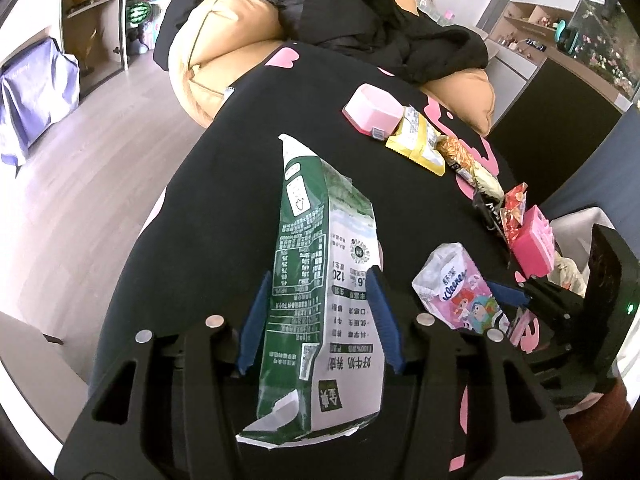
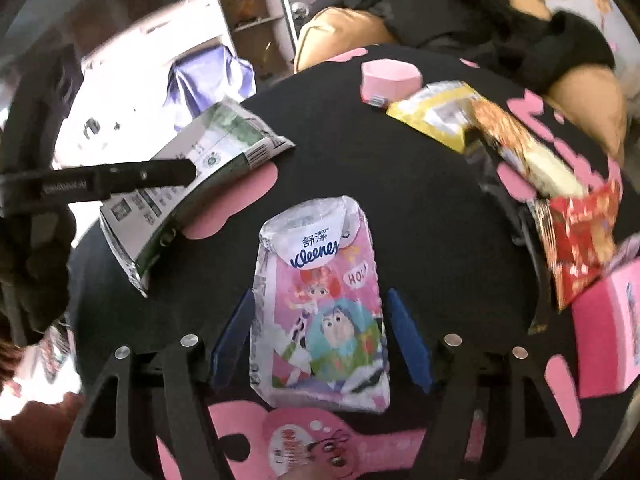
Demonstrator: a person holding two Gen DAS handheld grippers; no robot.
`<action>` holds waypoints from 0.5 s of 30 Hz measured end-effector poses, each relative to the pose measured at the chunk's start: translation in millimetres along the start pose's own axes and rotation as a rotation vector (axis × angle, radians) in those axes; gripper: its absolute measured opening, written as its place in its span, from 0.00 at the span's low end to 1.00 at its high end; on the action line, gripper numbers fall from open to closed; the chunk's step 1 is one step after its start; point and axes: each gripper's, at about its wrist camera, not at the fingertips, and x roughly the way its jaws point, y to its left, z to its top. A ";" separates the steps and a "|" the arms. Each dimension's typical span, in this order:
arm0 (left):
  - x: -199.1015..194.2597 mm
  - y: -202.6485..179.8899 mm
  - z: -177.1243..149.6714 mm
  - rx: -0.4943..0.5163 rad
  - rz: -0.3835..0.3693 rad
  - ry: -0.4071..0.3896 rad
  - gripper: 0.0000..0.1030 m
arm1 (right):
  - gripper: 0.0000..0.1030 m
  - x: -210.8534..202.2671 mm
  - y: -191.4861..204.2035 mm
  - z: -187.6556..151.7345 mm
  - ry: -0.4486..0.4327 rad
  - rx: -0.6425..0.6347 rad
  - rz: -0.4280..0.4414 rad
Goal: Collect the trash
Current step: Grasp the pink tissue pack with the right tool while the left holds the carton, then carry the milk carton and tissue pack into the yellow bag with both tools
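A flattened green and white milk carton (image 1: 316,280) stands between the blue pads of my left gripper (image 1: 318,300), which is shut on it. The right wrist view shows this carton (image 2: 192,184) raised off the black cloth under the left gripper's black finger (image 2: 120,180). A pink Kleenex tissue pack (image 2: 320,308) lies flat on the cloth between the fingers of my right gripper (image 2: 320,320). Its jaws stand open, with thin gaps on both sides of the pack. The left wrist view shows the same pack (image 1: 456,288) beside the right gripper's blue fingertip (image 1: 508,294).
On the black cloth with pink prints (image 1: 240,200) lie a pale pink box (image 1: 372,114), a yellow wrapper (image 1: 420,140), an orange snack wrapper (image 1: 460,152), a red wrapper (image 1: 514,204) and a magenta box (image 1: 534,244). Tan cushions (image 1: 224,40) with black clothing sit behind. Wooden floor lies left.
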 end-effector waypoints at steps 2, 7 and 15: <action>-0.8 1.2 -0.5 -0.004 -0.003 -0.001 0.45 | 0.62 3.0 3.2 1.2 -0.002 -0.032 -0.017; -4.0 2.0 -1.5 0.003 0.012 -0.006 0.45 | 0.13 -7.4 -3.1 3.2 -0.010 -0.012 -0.035; 7.6 -2.4 12.0 0.000 0.012 0.024 0.43 | 0.11 -64.0 -13.7 -11.5 -0.115 0.022 -0.083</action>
